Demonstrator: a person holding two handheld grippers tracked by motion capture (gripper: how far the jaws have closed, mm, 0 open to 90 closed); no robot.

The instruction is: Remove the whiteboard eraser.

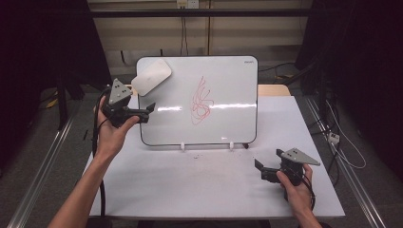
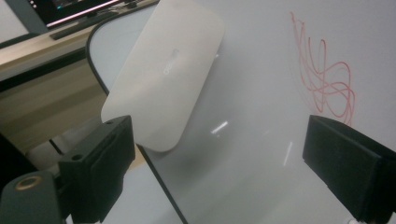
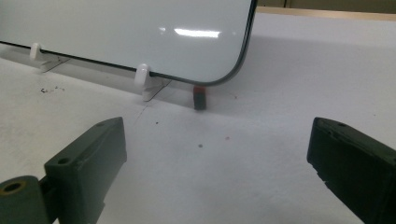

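- We are holding the left gripper [image 1: 151,110], jaws spread and empty, toward the eraser [image 1: 151,77] stuck at the whiteboard's [image 1: 228,123] upper left corner.
- The red scribble [image 1: 201,100], centre frame, is awaiting wiping; we judge nothing erased yet.
- The right gripper [image 1: 259,168], jaws spread, is idling lower right.
- The small red-topped object [image 3: 199,97] under the board's corner is proving hard to identify.

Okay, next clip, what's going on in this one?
A person holds a hand-held gripper in each hand at a white table. The left hand-held gripper, jaws open, is raised beside the pale, rounded rectangular eraser sitting on the top left corner of the upright whiteboard, which carries a red scribble. The right hand-held gripper, also open, sits low near the board's bottom right corner.
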